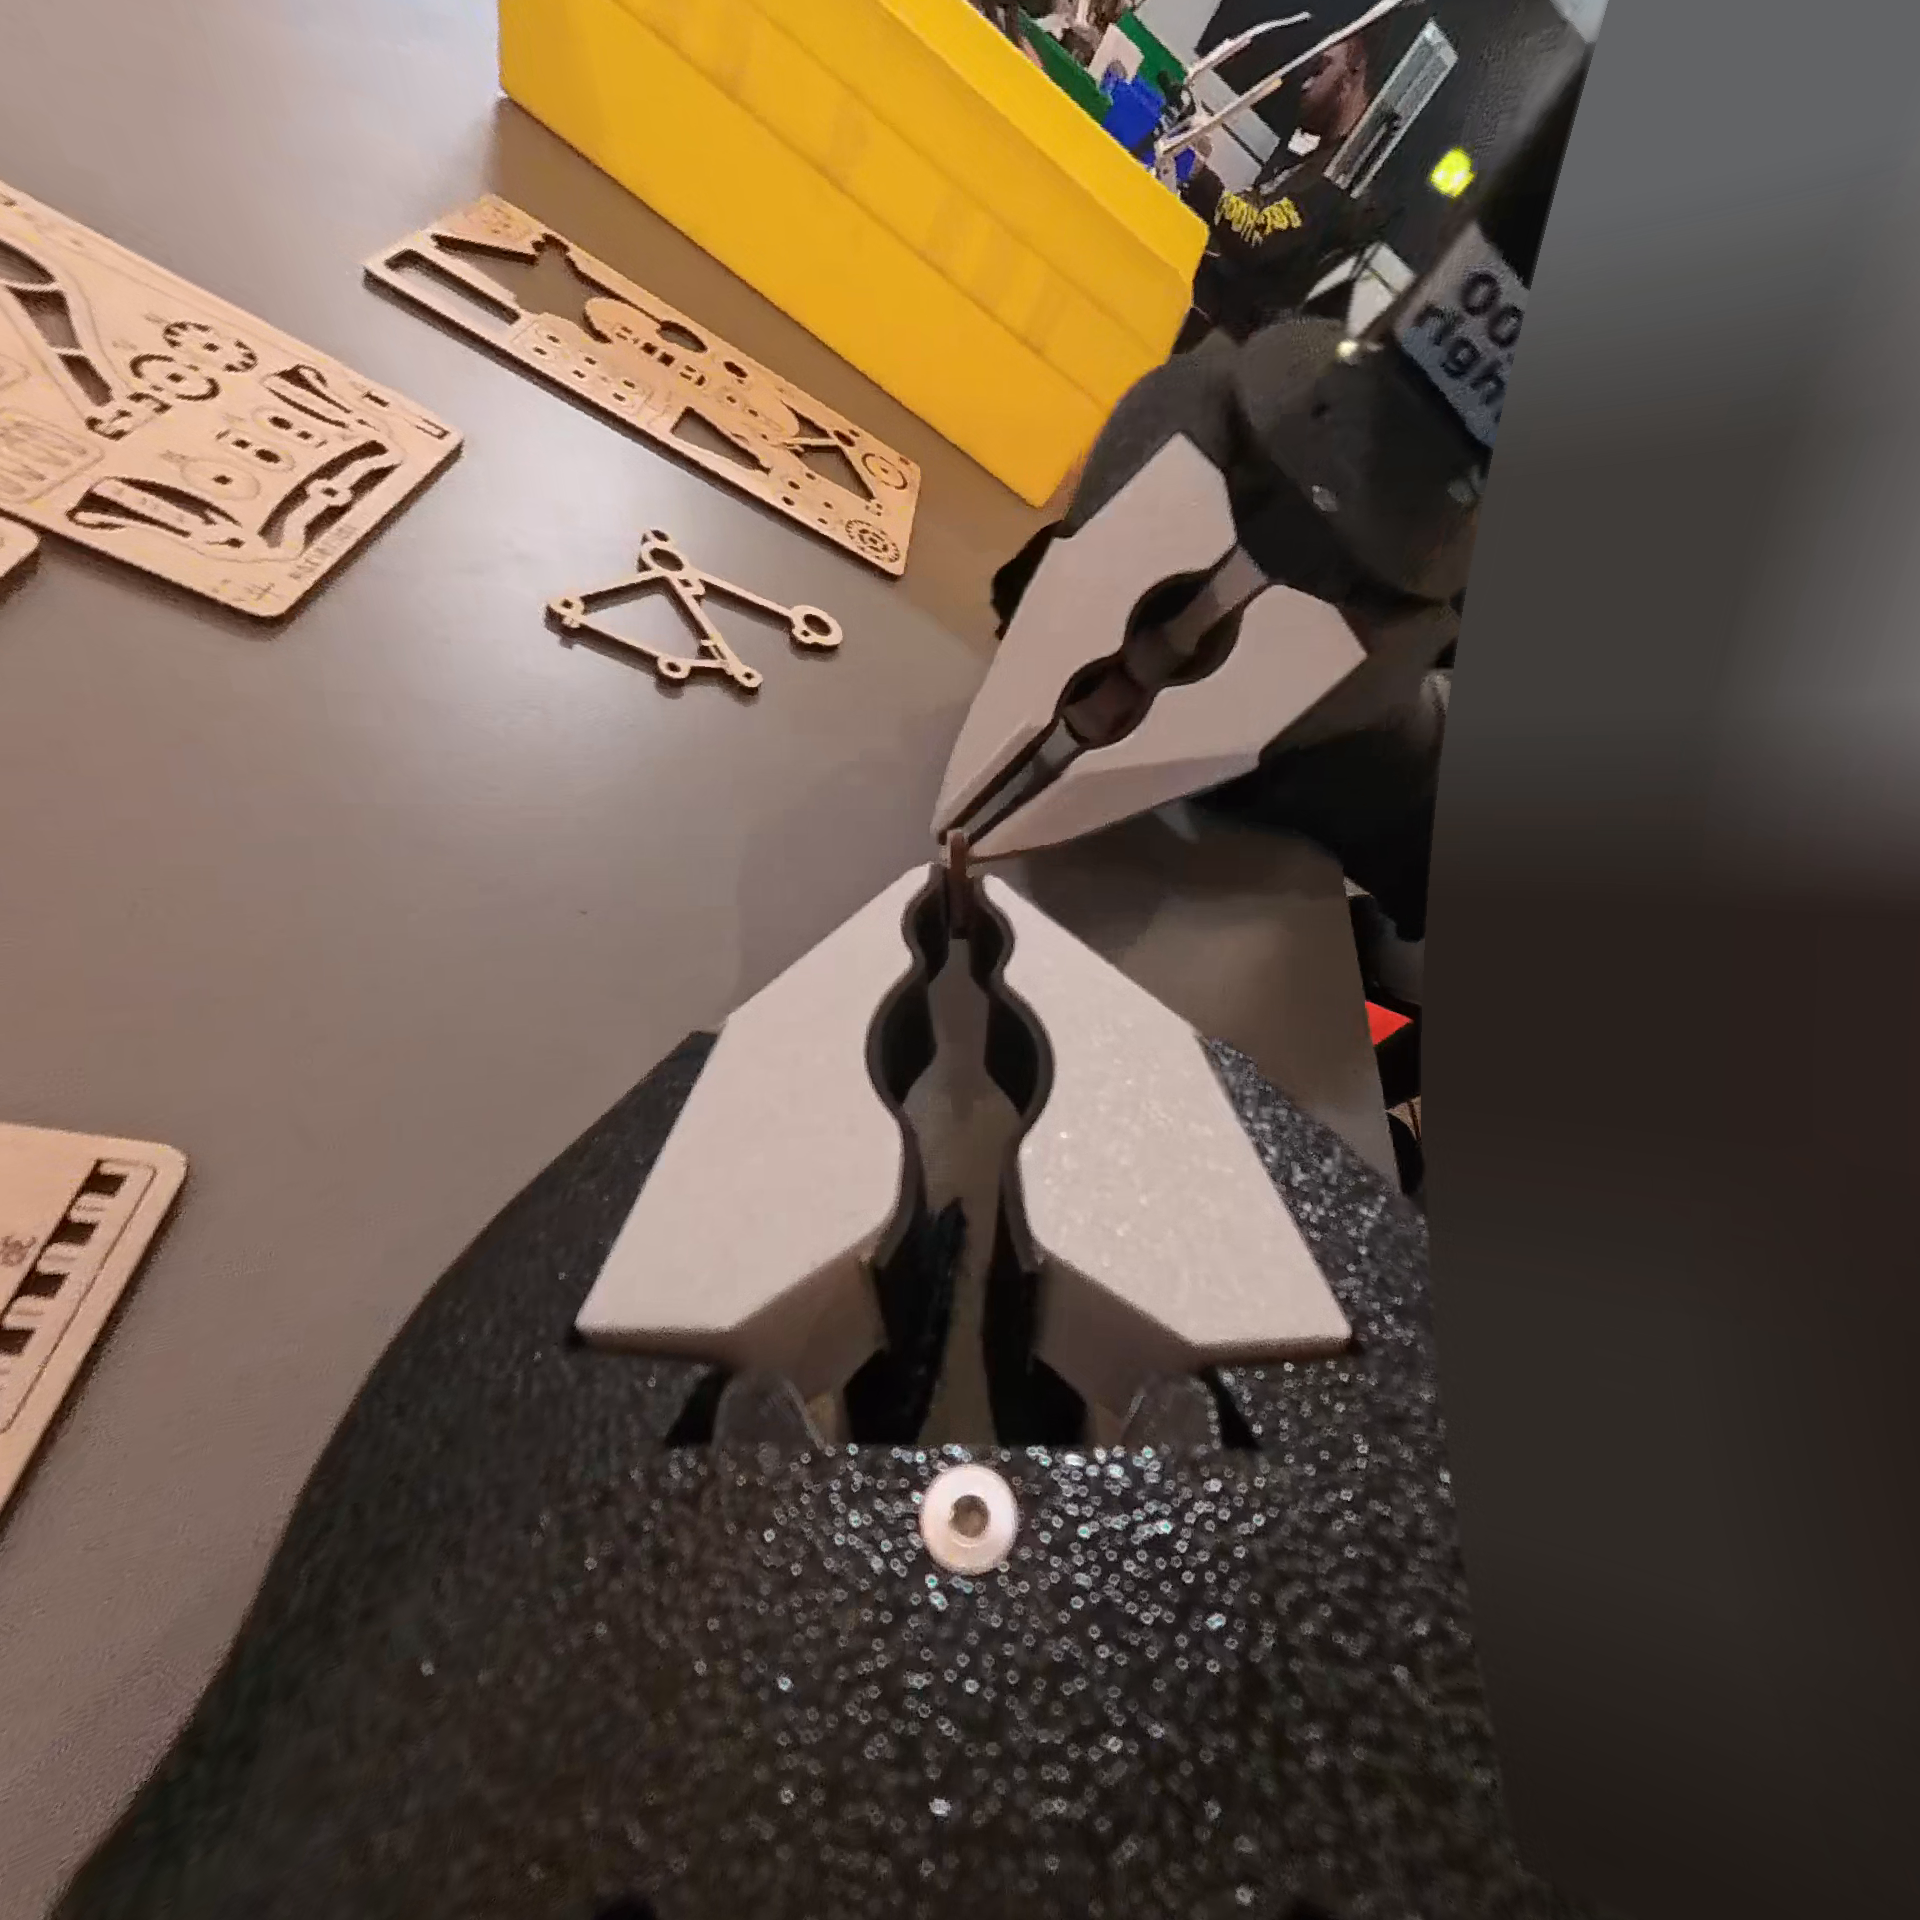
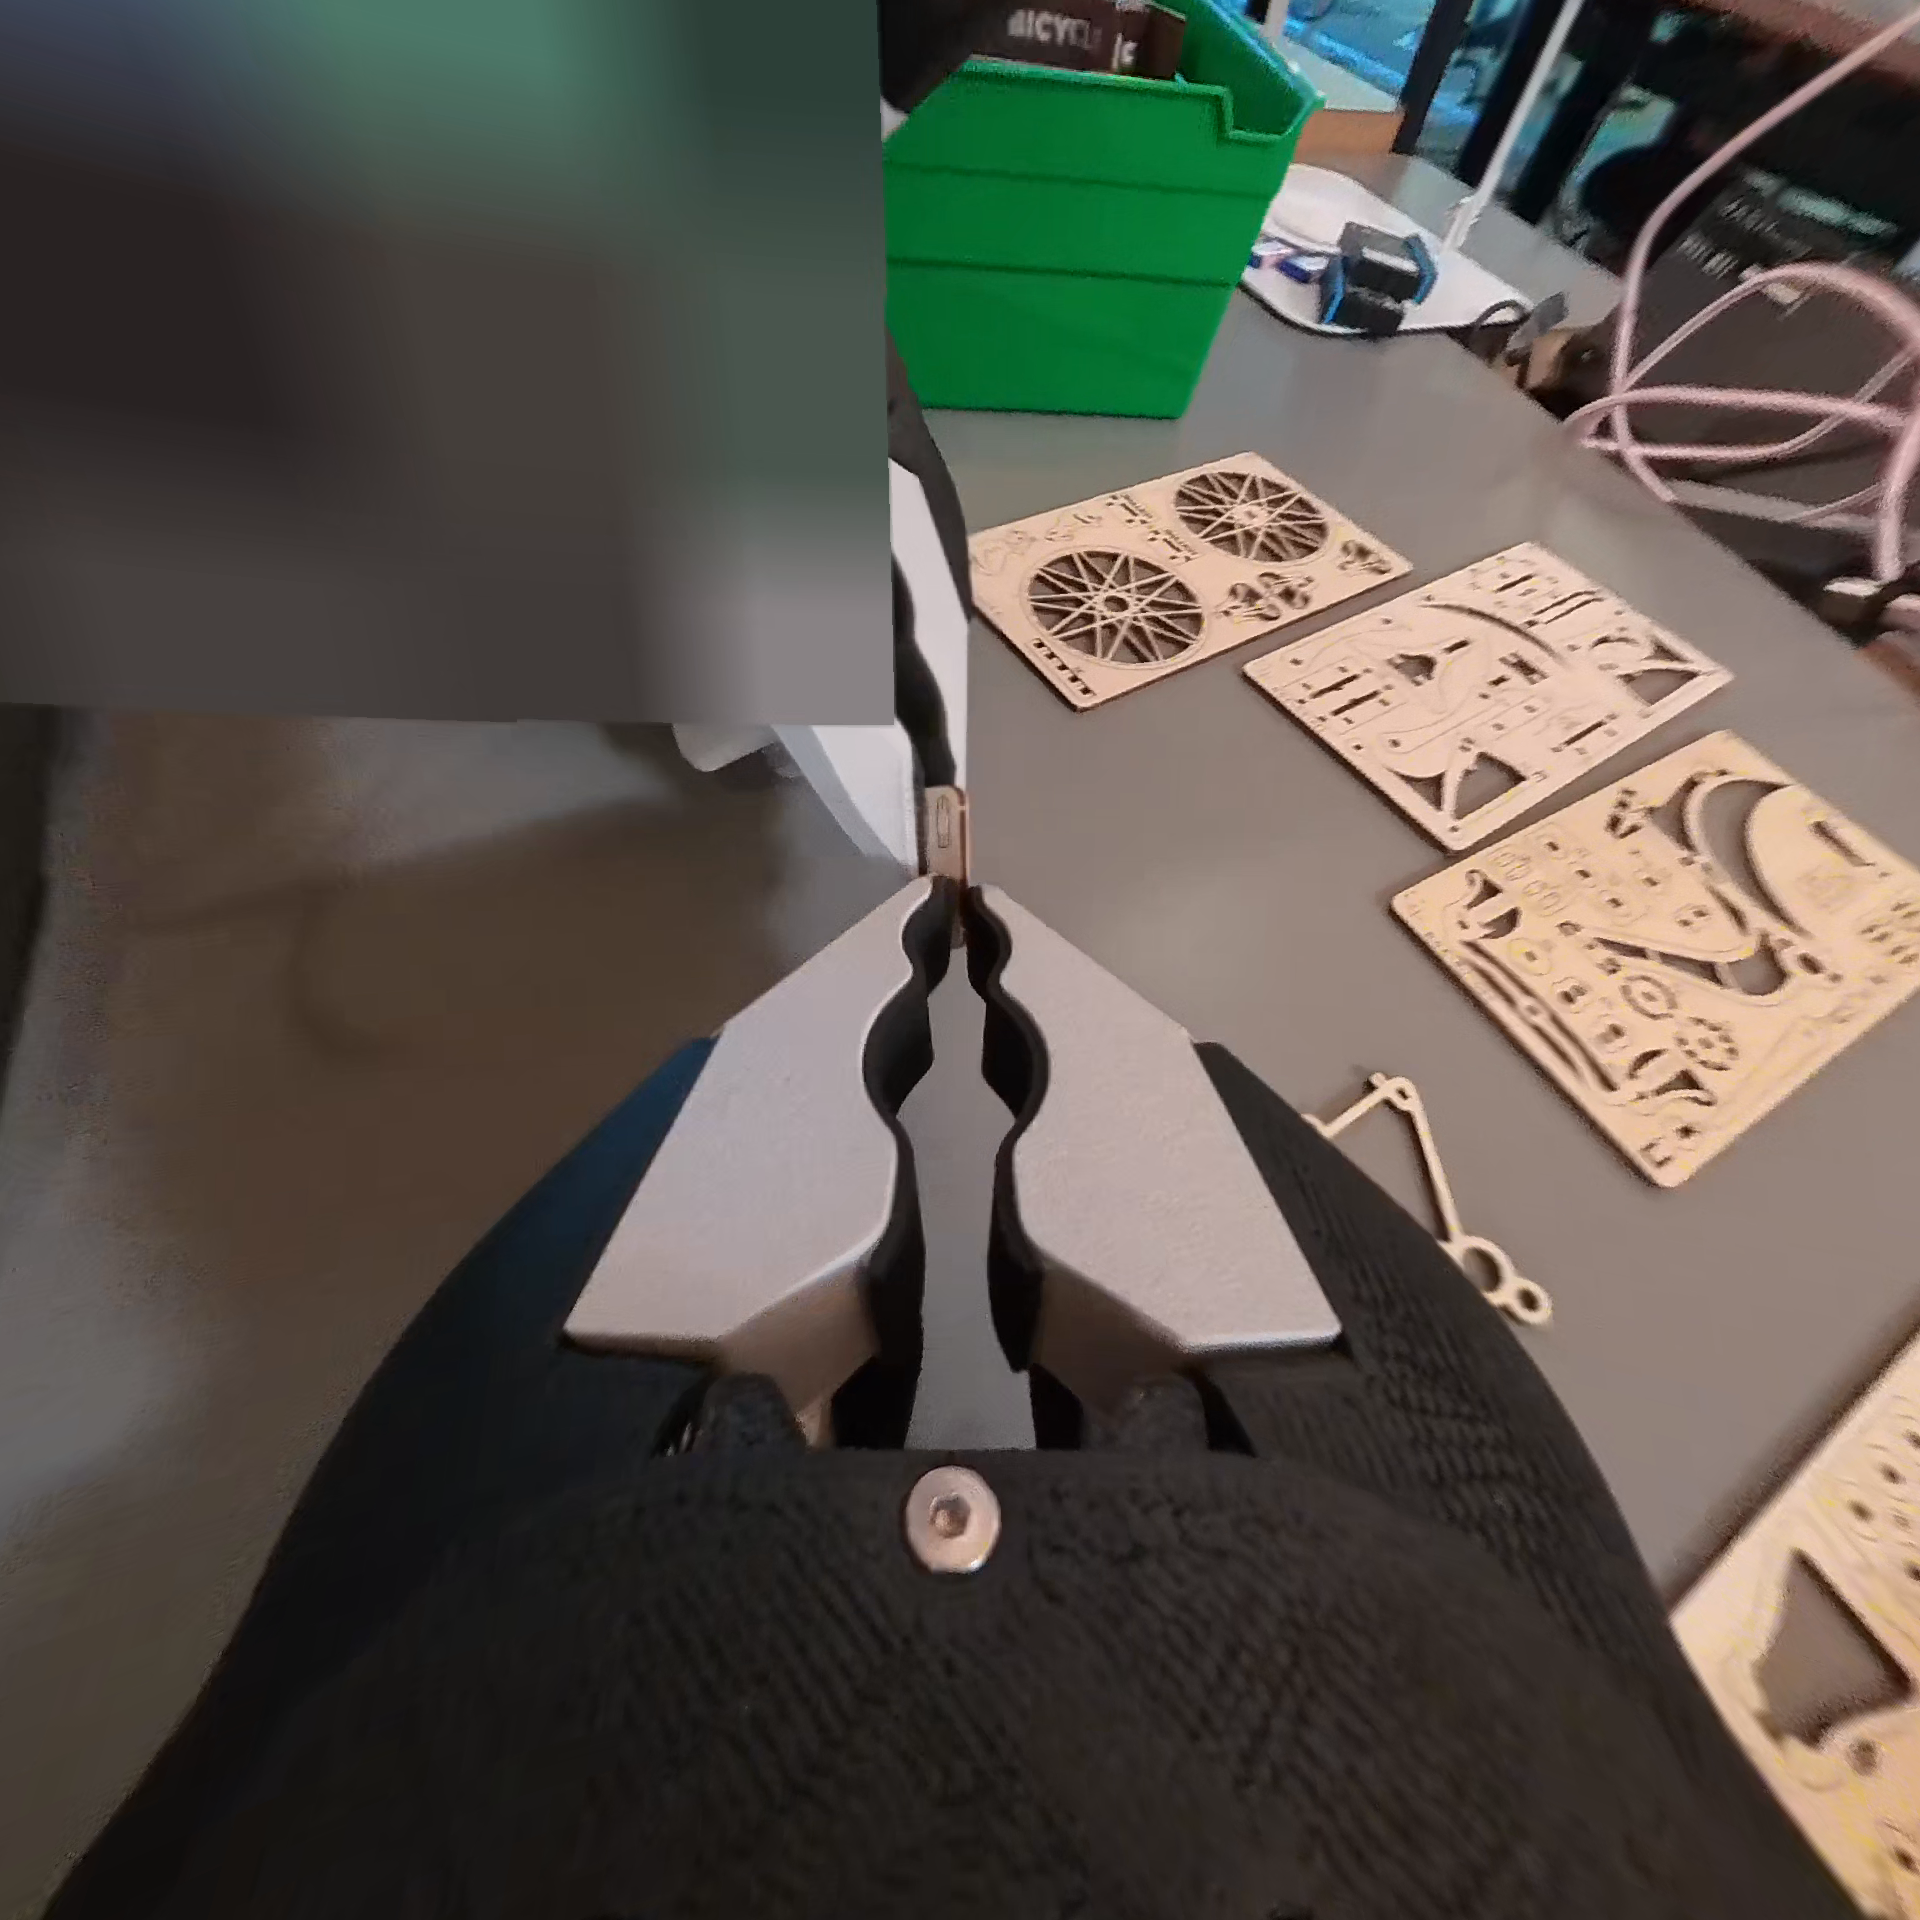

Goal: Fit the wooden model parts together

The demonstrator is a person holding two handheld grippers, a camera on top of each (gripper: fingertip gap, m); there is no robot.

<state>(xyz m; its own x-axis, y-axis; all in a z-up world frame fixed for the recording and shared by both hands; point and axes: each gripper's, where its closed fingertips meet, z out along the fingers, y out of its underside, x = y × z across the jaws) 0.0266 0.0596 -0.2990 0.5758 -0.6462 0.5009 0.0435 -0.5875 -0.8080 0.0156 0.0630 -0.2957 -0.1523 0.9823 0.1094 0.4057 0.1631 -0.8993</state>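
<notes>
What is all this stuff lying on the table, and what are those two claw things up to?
Wooden sheets: at least four, pale tan, flat on the table.
Loose frame piece: one, tan, lying near the sheets.
Yellow bin: one, far side.
Green bin: one, at the back.
Cables: pinkish, on the table edge.
Table: grey.
Small wooden part: one, pinched at the tips.
Left gripper: closed on the part.
Right gripper: closed on the part.

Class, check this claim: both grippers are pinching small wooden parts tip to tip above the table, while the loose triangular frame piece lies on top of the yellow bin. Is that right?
Not quite. The left wrist view shows the triangular frame piece lying flat on the table, in front of the yellow bin, not on it. The rest holds: the left gripper and right gripper meet tip to tip, each pinching a small wooden part.
</notes>
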